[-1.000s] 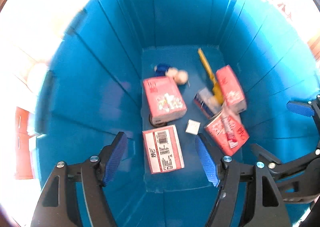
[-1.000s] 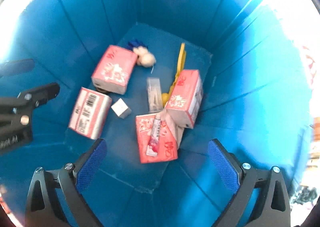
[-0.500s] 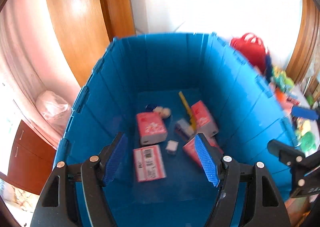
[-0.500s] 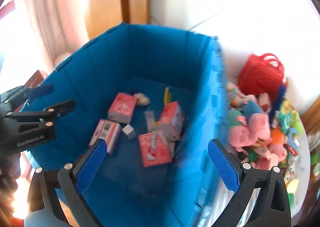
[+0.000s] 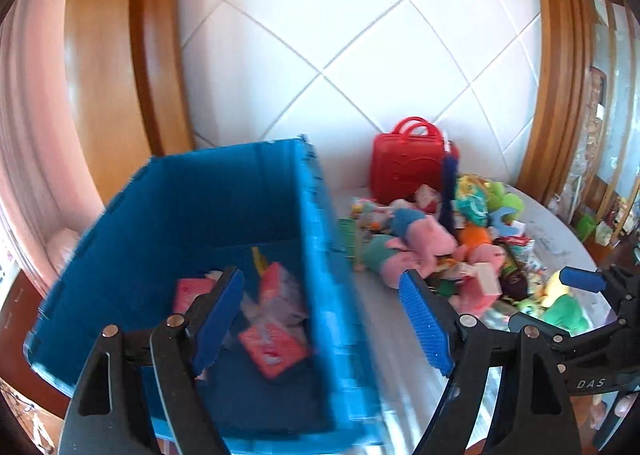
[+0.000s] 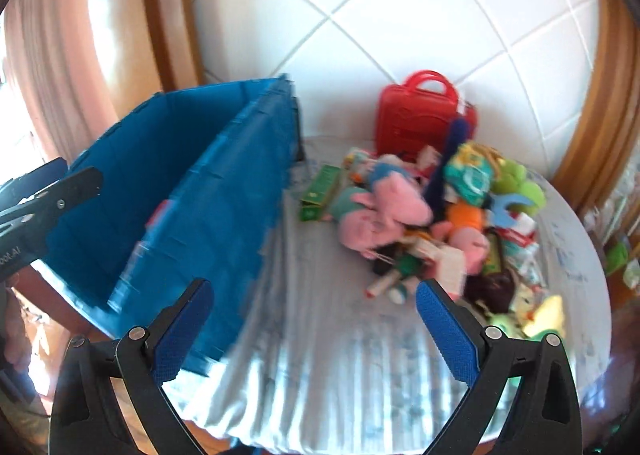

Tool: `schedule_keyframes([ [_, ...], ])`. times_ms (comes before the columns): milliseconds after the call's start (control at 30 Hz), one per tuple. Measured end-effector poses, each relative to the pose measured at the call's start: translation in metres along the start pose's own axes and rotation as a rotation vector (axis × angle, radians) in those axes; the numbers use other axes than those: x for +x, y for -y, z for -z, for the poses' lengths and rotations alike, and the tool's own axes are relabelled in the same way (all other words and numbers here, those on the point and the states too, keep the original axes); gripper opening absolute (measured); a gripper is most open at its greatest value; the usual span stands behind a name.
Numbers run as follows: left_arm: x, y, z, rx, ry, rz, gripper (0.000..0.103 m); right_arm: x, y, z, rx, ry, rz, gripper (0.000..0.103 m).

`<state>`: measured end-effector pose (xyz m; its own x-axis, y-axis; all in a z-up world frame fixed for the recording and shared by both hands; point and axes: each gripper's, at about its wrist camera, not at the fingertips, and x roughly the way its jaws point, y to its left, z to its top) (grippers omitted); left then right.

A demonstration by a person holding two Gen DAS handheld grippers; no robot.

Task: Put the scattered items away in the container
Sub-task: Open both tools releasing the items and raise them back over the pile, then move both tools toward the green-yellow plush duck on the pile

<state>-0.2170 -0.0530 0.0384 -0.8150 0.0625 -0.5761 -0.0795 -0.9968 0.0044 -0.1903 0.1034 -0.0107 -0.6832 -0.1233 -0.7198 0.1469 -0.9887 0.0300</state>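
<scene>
Both claws are up out of the blue crate (image 5: 192,215) now and facing the heap of toys (image 6: 432,223) on the white-covered desk (image 6: 340,355). The left claw (image 5: 320,319) has its jaws opening with nothing between them; its left pad hangs over the crate's interior, its right pad over the desk just past the crate's right wall. The right claw (image 6: 316,329) stands wide apart and empty, over bare cloth.

What matters here: the heap lies ahead and to the right of both claws, and the right claw is plainly the nearer one. From its view the closest pieces sit just beyond its right pad: a small marker-like stick (image 6: 380,285) lying slantwise, low end toward the near left, and beside it the pink plush pig (image 6: 384,215), body stretched left to right. Farther back stands the red toy case (image 6: 420,123), upright against the tiled wall (image 6: 400,15).

From the left view the same pig (image 5: 412,243) lies far right of the pads, with the crate wall between claw and heap. Inside the crate, pink boxes (image 5: 272,347) already rest on the floor. My read: the right claw should reach forward-right first, jaws set across the pig's body.
</scene>
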Motion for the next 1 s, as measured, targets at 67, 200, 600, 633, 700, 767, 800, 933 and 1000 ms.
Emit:
schedule_keyframes([
  [67,0.006,0.035,0.006,-0.001,-0.017,0.011,0.080,-0.005,0.042,0.015,0.026,-0.006,0.023,0.103],
  [200,0.025,0.092,0.021,-0.023,-0.094,0.046,0.080,-0.004,0.125,0.045,0.094,-0.062,0.080,0.103],
  [600,0.097,0.184,0.073,0.035,-0.220,0.043,0.080,0.016,0.263,0.115,0.287,-0.158,0.156,0.103],
  [633,0.103,0.190,0.079,0.051,-0.225,0.052,0.080,0.019,0.269,0.120,0.301,-0.164,0.162,0.103],
  [700,0.116,0.203,0.088,0.084,-0.233,0.074,0.080,0.020,0.282,0.129,0.331,-0.167,0.180,0.103],
  [767,0.129,0.218,0.097,0.109,-0.253,0.085,0.080,0.021,0.293,0.136,0.357,-0.168,0.192,0.103],
  [800,0.136,0.226,0.101,0.115,-0.272,0.097,0.080,0.022,0.299,0.138,0.363,-0.172,0.202,0.103],
  [933,0.157,0.263,0.113,0.126,-0.344,0.164,0.080,0.022,0.332,0.146,0.402,-0.188,0.232,0.103],
  [1000,0.165,0.289,0.118,0.140,-0.360,0.184,0.080,0.022,0.350,0.147,0.401,-0.185,0.234,0.103],
])
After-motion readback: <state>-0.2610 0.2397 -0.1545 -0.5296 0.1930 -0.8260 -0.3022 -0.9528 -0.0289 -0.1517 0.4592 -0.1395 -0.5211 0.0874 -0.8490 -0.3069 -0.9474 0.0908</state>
